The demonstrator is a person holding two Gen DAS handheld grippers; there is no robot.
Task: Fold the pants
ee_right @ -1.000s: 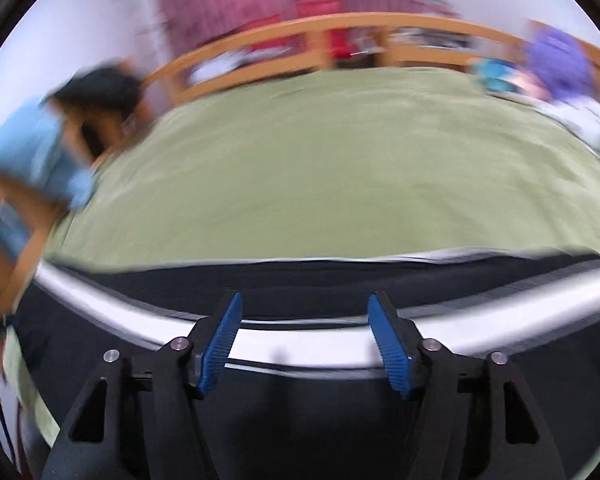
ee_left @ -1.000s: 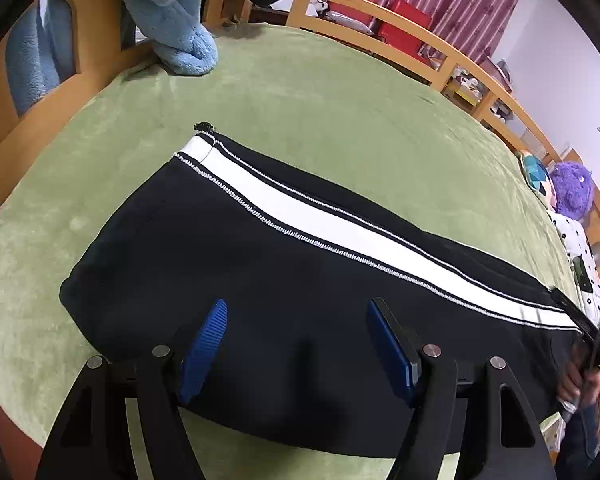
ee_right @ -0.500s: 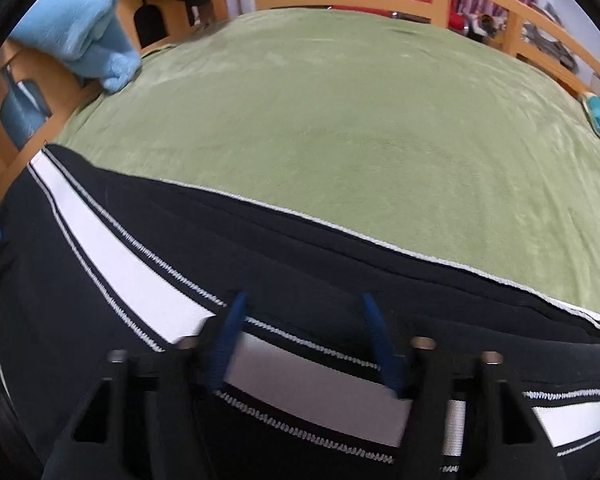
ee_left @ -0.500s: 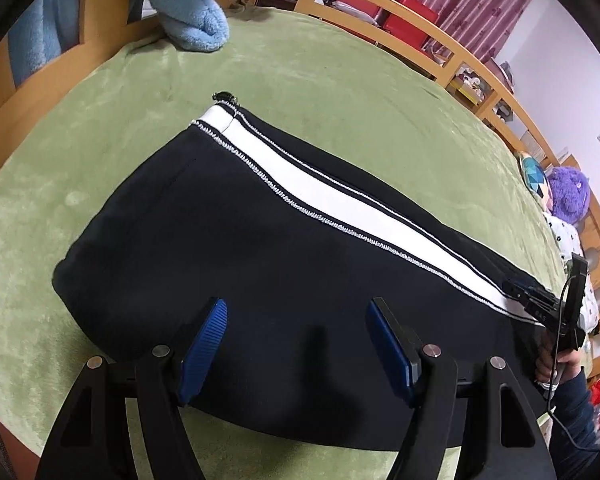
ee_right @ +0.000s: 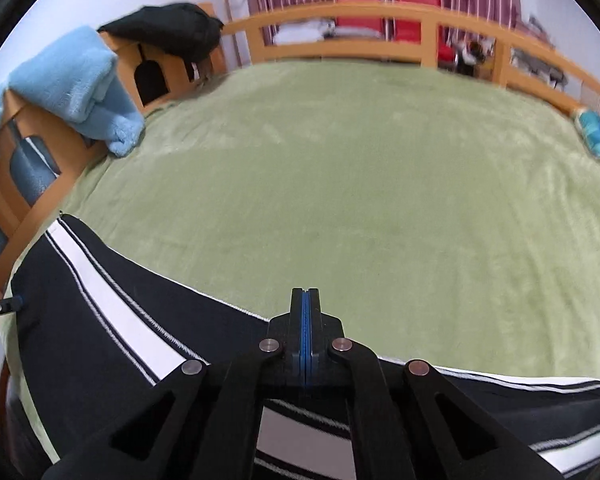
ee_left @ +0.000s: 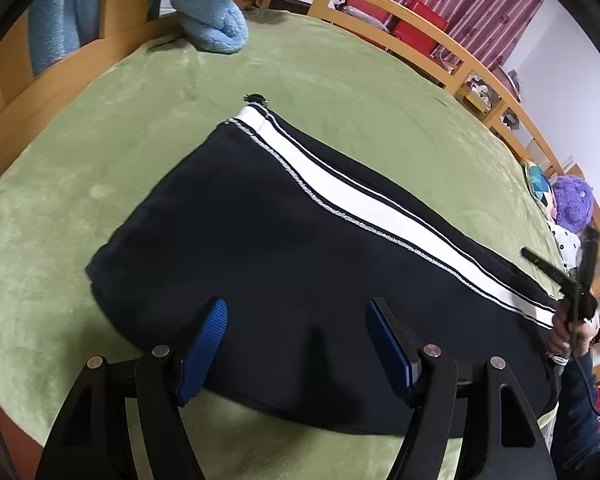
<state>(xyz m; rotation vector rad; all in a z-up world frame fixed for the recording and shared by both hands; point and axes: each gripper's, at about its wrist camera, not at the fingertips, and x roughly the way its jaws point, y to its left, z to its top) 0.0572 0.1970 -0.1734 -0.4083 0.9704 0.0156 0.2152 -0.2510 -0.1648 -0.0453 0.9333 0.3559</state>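
A: Where are the pants (ee_left: 284, 264)?

B: Flat on the green blanket (ee_left: 340, 92), black with a white side stripe (ee_left: 364, 204). Left of the pants, a blue fleece (ee_left: 212, 20) hangs off the wooden bed rail (ee_left: 416, 28).

A: And the left gripper (ee_left: 296, 344)?

B: Spread wide over the pants' near edge, blue pads apart, nothing between them.

A: The right one?

B: The right gripper (ee_right: 305, 336) has its pads pressed together at the pants' far edge; whether cloth sits between them, I cannot tell. Right of the pants, a purple plush toy (ee_left: 572, 204) lies by the rail.
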